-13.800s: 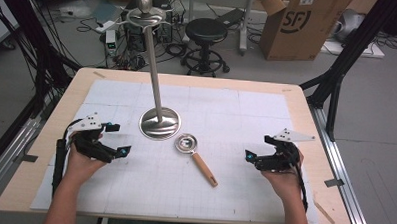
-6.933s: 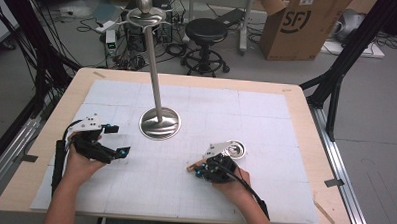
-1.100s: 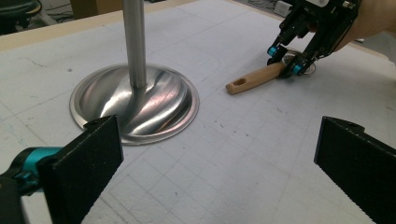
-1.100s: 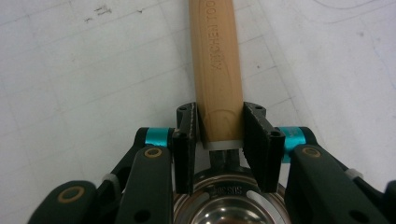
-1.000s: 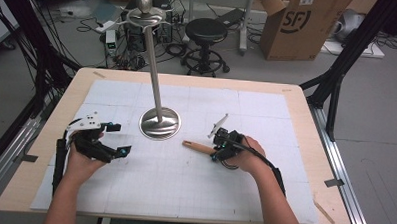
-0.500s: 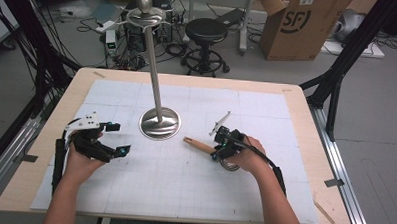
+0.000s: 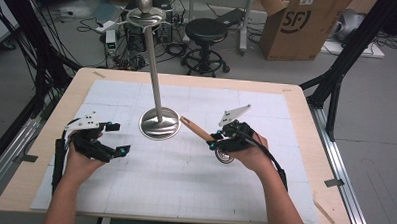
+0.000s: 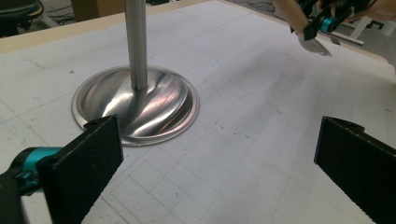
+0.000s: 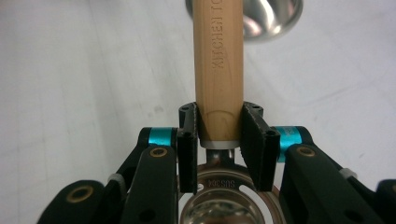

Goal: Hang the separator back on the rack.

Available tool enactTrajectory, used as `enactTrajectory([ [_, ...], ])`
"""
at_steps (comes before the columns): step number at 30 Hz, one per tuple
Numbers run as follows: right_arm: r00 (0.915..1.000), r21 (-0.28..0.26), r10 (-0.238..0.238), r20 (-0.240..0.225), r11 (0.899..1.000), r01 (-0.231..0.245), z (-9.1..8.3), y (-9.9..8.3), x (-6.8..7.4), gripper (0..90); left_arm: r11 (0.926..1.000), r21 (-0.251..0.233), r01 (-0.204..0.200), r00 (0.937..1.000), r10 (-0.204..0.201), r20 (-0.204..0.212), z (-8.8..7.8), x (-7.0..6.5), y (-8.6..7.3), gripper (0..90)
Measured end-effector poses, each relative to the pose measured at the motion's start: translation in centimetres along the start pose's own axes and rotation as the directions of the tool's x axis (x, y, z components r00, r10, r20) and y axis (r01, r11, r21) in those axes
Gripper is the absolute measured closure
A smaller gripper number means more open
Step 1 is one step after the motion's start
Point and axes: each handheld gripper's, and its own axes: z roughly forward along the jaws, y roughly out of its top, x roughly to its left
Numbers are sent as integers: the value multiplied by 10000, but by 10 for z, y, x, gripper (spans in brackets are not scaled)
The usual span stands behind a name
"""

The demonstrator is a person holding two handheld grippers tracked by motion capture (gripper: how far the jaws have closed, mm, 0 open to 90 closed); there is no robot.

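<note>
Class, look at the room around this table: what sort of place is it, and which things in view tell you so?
Probably a lab or workshop set up for recording, not a kitchen. Black frame struts flank the table, loose cables and electronics lie on the bare floor, and a cardboard shipping box stands beside a stool.

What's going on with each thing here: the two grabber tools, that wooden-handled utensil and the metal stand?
Right gripper: shut on the wooden handle, lifted off the table.
Strainer: held by its wooden handle, bowl end toward the hand.
Left gripper: open, holding nothing.
Metal stand: upright on the mat, nothing hanging on it.
</note>
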Motion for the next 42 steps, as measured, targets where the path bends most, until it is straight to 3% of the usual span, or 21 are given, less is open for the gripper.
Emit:
enactTrajectory([
  [5, 9998, -870, 52, -199, 9962, -69, -13, 3, 1, 692, 10000, -29, -5, 10000, 5, 34, 0, -1, 0, 18],
  [8, 9997, -1168, -191, -147, 9930, 173, -17, 6, 3, 692, 10000, -37, -2, 10000, 2, 30, 0, -1, 0, 18],
  [15, 9998, -2126, -187, 12, 9770, 185, -25, 11, 4, 692, 10000, -64, 2, 10000, -2, 66, -1, -1, 1, 17],
  [23, 9999, -2705, -128, -29, 9626, 116, -31, 17, 6, 692, 10000, -25, 15, 10000, -15, 30, 0, -1, 0, 18],
  [27, 9995, -2992, -180, -275, 9541, 90, -33, 22, 6, 692, 10000, -44, 43, 10000, -43, 14, -1, 0, 0, 17],
  [33, 9997, -3375, -187, -172, 9412, 118, -39, 25, 6, 692, 9999, -119, 43, 10000, -41, 91, -1, 0, 1, 18],
  [38, 9994, -3774, -305, -176, 9258, 216, -43, 29, 3, 691, 9999, -103, 19, 9999, -18, 115, -1, 0, 1, 17],
  [42, 9995, -3746, -261, -200, 9271, 167, -44, 33, -1, 691, 9996, -257, 73, 9999, -69, 138, -3, 0, 1, 18],
])
